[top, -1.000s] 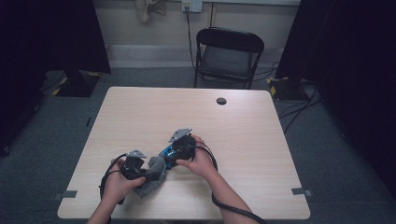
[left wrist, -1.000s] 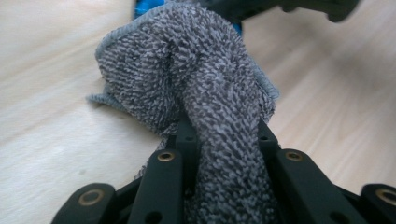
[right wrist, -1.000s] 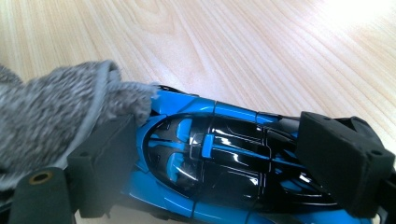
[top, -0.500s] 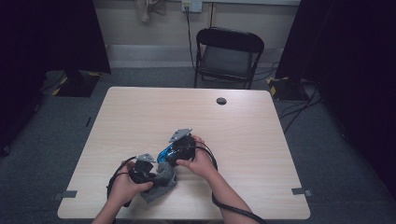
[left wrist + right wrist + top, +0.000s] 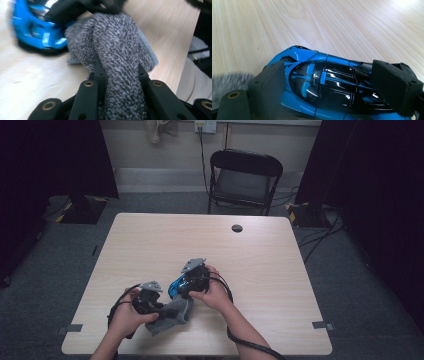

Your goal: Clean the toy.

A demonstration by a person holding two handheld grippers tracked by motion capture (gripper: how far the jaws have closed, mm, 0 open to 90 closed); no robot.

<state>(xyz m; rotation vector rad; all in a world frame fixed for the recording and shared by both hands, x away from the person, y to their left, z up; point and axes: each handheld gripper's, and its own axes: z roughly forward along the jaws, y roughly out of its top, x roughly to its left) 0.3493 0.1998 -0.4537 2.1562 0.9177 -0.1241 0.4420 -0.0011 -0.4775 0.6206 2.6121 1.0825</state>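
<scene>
Table: light wood-grain top, rectangular, standing on grey carpet. Cable port: small, round, dark, set into the tabletop near its far edge. Folding chair: black, beyond the table's far edge, facing it. Curtains: dark, hanging at both sides of the room. Wall socket: on the pale back wall, with a black cord running down. Loose cables: on the floor right of the table.
</scene>
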